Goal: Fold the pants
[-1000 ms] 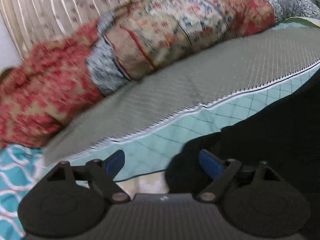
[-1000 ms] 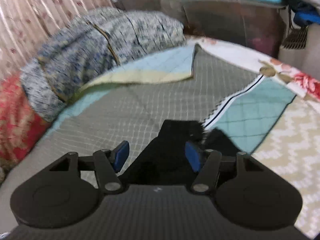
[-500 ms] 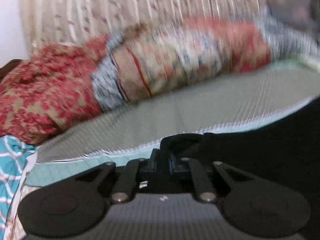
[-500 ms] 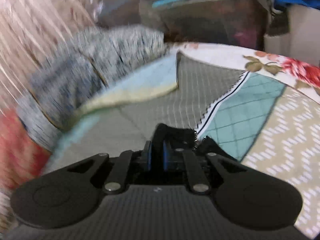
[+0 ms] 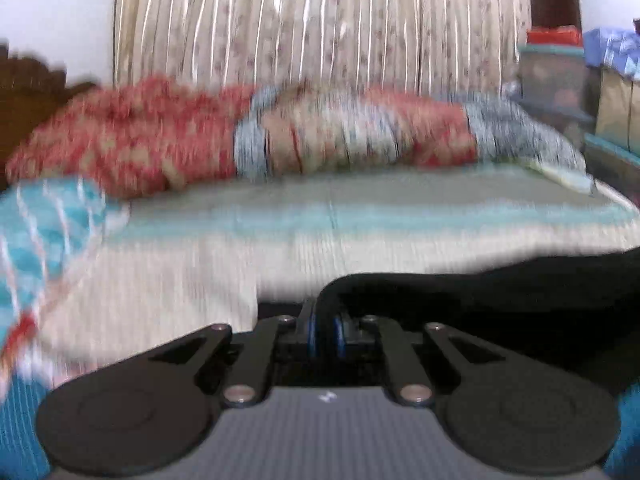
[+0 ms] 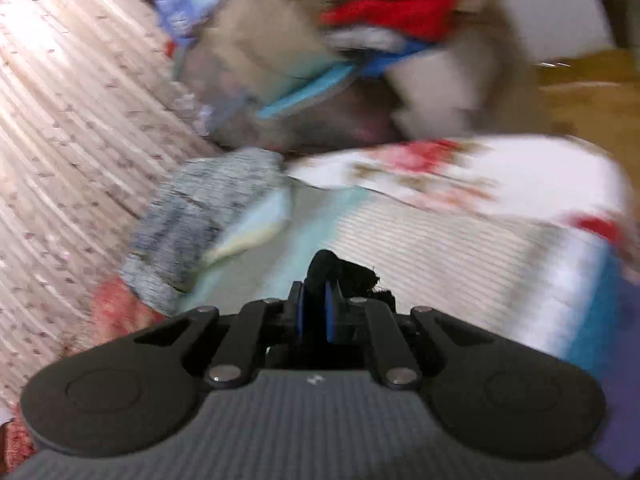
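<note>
Left gripper [image 5: 325, 334] pinches pants [image 5: 500, 296]; surroundings blurred.

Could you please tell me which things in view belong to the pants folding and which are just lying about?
Part of the job:
black pants, pinched by both
left hand-held gripper
right hand-held gripper

Just lying about:
rolled patterned bedding
grey blanket
curtain
quilted bedspread

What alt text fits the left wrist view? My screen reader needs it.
The left gripper is shut on black fabric pants trailing right, over a blurred quilted bed cover with a red patterned blanket and striped curtain behind.
</note>
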The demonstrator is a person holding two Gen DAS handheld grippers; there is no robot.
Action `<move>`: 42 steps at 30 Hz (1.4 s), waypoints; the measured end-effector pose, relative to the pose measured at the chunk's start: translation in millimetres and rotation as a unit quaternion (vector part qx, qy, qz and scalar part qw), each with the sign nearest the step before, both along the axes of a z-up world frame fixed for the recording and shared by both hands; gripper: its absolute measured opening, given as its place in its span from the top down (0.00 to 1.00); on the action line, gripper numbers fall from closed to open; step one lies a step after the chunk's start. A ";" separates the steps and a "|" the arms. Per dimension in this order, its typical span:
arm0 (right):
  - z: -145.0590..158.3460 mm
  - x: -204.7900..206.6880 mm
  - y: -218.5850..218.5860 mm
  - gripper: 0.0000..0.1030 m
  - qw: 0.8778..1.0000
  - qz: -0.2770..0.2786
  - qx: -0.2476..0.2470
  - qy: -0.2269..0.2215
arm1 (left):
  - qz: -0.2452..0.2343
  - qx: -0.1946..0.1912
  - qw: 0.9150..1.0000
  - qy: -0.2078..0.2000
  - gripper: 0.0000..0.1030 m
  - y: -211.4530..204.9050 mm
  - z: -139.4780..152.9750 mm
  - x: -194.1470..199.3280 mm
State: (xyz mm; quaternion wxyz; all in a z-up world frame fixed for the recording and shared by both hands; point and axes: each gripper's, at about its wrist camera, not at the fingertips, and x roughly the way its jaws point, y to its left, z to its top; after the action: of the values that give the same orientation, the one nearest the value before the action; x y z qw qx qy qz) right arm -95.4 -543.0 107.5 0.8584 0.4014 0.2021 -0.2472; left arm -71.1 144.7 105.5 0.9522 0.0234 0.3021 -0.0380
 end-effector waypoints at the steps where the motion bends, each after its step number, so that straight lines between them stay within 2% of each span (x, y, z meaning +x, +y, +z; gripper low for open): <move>1: -17.3 -12.2 1.7 0.82 1.000 -0.007 0.004 0.025 | 0.010 -0.007 0.999 0.031 0.82 0.7 -12.5 -9.9; 2: -35.1 -25.7 1.2 0.81 0.998 -0.025 0.015 0.055 | 0.019 -0.011 0.998 0.059 0.72 1.1 -21.3 -18.9; 4: -59.6 -49.2 -0.2 0.68 0.991 -0.086 0.032 0.098 | 0.033 -0.039 0.995 0.084 0.69 8.9 -28.8 -37.7; 5: -65.7 -61.7 -0.4 0.66 0.988 -0.118 0.042 0.094 | 0.039 -0.055 0.994 0.082 0.67 14.3 -25.5 -45.0; 7: -63.7 -75.1 4.8 0.66 0.986 -0.148 0.045 0.068 | 0.064 -0.096 0.991 0.069 0.49 32.1 -11.7 -55.1; 8: -56.2 -72.4 11.4 0.66 0.989 -0.136 0.027 0.058 | 0.080 -0.119 0.988 0.063 0.39 42.5 -4.3 -57.4; 11: -30.9 -47.7 35.1 0.63 0.996 -0.057 -0.042 0.048 | 0.123 -0.189 0.973 0.048 0.34 71.1 10.2 -54.8; 13: -20.0 -31.0 52.2 0.53 0.997 -0.004 -0.073 0.036 | 0.145 -0.230 0.961 0.042 0.26 84.1 10.5 -53.7; 15: -17.4 -17.1 73.8 0.52 0.995 0.044 -0.083 0.030 | 0.161 -0.256 0.952 0.047 0.21 91.7 7.3 -39.5; 17: -22.1 -1.8 95.0 0.52 0.993 0.091 -0.066 0.026 | 0.154 -0.270 0.949 0.052 0.16 92.2 0.2 -21.3; 18: -26.9 5.8 106.2 0.52 0.991 0.115 -0.057 0.026 | 0.154 -0.268 0.949 0.055 0.11 89.5 -4.0 -12.0; 20: -36.1 18.2 126.5 0.52 0.986 0.155 -0.046 0.034 | 0.146 -0.260 0.952 0.076 0.07 78.8 -13.1 7.3; 22: -44.5 28.9 149.0 0.52 0.980 0.188 -0.050 0.049 | 0.113 -0.237 0.959 0.108 0.15 59.2 -26.1 21.3; 23: -49.9 34.3 160.3 0.52 0.976 0.203 -0.055 0.059 | 0.092 -0.210 0.965 0.129 0.41 47.8 -33.6 29.1; 24: -51.9 37.7 166.3 0.52 0.973 0.211 -0.058 0.066 | 0.075 -0.173 0.971 0.148 0.63 36.3 -40.9 35.3; 25: -53.7 39.2 173.3 0.51 0.971 0.218 -0.060 0.074 | 0.065 -0.130 0.977 0.158 0.65 26.2 -45.9 39.2; 27: -61.8 44.6 182.7 0.51 0.968 0.226 -0.054 0.094 | 0.060 -0.105 0.983 0.136 0.75 22.8 -38.6 36.7; 28: -64.0 43.3 184.5 0.51 0.967 0.229 -0.053 0.100 | 0.062 -0.096 0.988 0.104 0.76 24.7 -27.2 31.4; 30: -63.7 46.2 188.0 0.51 0.965 0.233 -0.061 0.106 | 0.063 -0.057 0.996 0.013 0.76 26.9 -0.4 16.6; 32: -64.8 48.9 192.9 0.51 0.963 0.238 -0.066 0.112 | 0.056 -0.028 0.997 -0.038 0.75 27.2 12.2 6.5; 34: -65.5 44.1 196.6 0.50 0.961 0.240 -0.070 0.114 | 0.049 -0.003 0.998 -0.025 0.73 24.5 -1.5 10.5; 35: -66.5 45.8 196.8 0.48 0.961 0.241 -0.072 0.116 | 0.051 0.028 0.998 -0.001 0.69 21.2 -20.6 16.5; 36: -67.2 45.7 199.8 0.46 0.961 0.241 -0.073 0.116 | 0.053 0.052 0.997 0.033 0.64 19.3 -39.4 21.5; 37: -67.9 45.0 201.8 0.45 0.961 0.241 -0.075 0.117 | 0.055 0.062 0.993 0.087 0.64 18.4 -61.1 26.7; 38: -68.1 45.1 202.6 0.45 0.960 0.242 -0.079 0.118 | 0.063 0.049 0.990 0.112 0.63 20.7 -74.7 24.1; 40: -67.8 43.9 204.1 0.45 0.957 0.250 -0.087 0.121 | 0.079 0.017 0.993 0.086 0.55 23.8 -67.6 5.9; 42: -67.6 39.4 200.4 0.44 0.955 0.255 -0.087 0.121 | 0.096 0.001 0.991 0.094 0.38 30.0 -58.8 -4.5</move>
State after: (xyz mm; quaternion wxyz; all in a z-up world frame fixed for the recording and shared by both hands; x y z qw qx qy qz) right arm -56.0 -342.6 39.9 0.8935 0.2275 0.3780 -0.0836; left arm -75.6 174.7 46.7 0.9188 -0.0081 0.3912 0.0523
